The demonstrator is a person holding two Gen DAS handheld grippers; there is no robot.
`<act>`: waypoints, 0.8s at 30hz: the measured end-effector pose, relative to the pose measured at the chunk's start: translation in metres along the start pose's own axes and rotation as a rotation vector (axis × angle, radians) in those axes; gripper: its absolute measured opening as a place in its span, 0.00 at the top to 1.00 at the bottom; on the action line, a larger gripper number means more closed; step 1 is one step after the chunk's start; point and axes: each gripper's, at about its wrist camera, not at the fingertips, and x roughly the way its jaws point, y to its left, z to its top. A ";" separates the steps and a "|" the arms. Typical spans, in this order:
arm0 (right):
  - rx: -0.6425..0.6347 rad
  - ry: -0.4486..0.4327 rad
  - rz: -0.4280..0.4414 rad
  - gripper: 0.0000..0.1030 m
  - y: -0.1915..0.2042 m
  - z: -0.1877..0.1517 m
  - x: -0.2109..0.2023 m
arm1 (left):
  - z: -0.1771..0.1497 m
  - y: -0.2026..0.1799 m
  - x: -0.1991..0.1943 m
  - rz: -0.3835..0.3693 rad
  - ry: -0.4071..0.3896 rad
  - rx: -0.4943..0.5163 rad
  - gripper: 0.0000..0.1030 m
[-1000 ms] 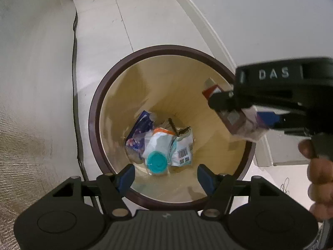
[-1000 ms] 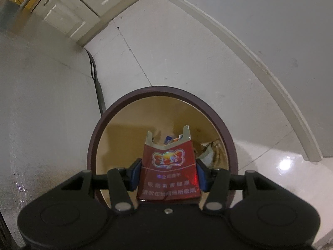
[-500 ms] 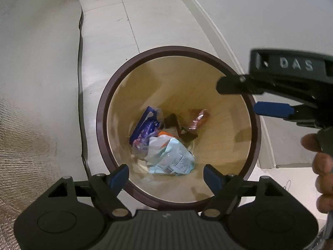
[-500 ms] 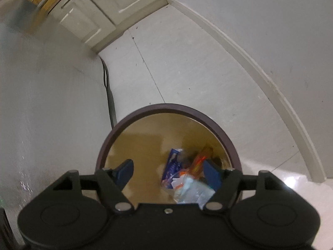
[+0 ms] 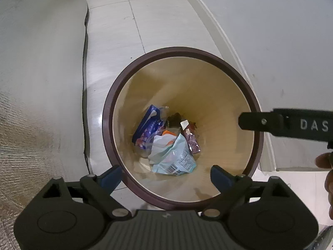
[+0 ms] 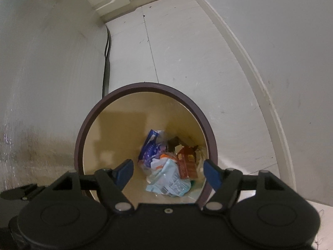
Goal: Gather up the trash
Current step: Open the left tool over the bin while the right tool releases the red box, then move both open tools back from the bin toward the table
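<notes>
Trash (image 5: 166, 143) lies at the bottom of the round bin (image 5: 108, 112) in our left wrist view: a blue packet at the left, a pale crumpled wrapper nearest us, a red cigarette pack (image 5: 191, 139) at the right. Our left gripper (image 5: 165, 177) hangs over the near rim, its jaws opening wider with nothing between them. The right gripper's dark body (image 5: 291, 125) juts in from the right edge, with fingers of a hand (image 5: 324, 162) below it. A second ago that gripper held the red pack above the bin; now the pack rests among the rest, and the pale wrapper covers the teal lid seen earlier.

In our right wrist view the right gripper (image 6: 168, 170) stands spread and empty above the bin (image 6: 83, 137), the red pack (image 6: 187, 164) below. Earlier the pack filled these jaws.

We judge both drops done; no loose litter shows on the floor (image 6: 177, 52) around the bin.
</notes>
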 end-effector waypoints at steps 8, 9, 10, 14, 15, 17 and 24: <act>-0.053 0.002 -0.016 0.22 -0.004 -0.004 -0.009 | 0.003 0.004 -0.008 0.010 -0.005 -0.030 0.00; -0.059 0.001 -0.018 0.21 -0.004 -0.004 -0.010 | 0.003 0.006 -0.009 0.013 -0.006 -0.034 0.00; -0.063 0.002 -0.021 0.21 -0.005 -0.004 -0.010 | 0.003 0.006 -0.010 0.016 -0.007 -0.035 0.00; -0.078 0.007 -0.031 0.09 -0.006 -0.007 -0.013 | 0.003 0.009 -0.014 0.027 -0.013 -0.041 0.00; -0.083 0.007 -0.037 0.07 -0.006 -0.007 -0.014 | 0.003 0.009 -0.015 0.033 -0.015 -0.042 0.00; -0.090 0.006 -0.044 0.05 -0.007 -0.009 -0.016 | 0.003 0.009 -0.018 0.042 -0.017 -0.043 0.00; -0.104 0.003 -0.083 0.00 -0.011 -0.015 -0.020 | 0.002 0.011 -0.026 0.066 -0.027 -0.036 0.00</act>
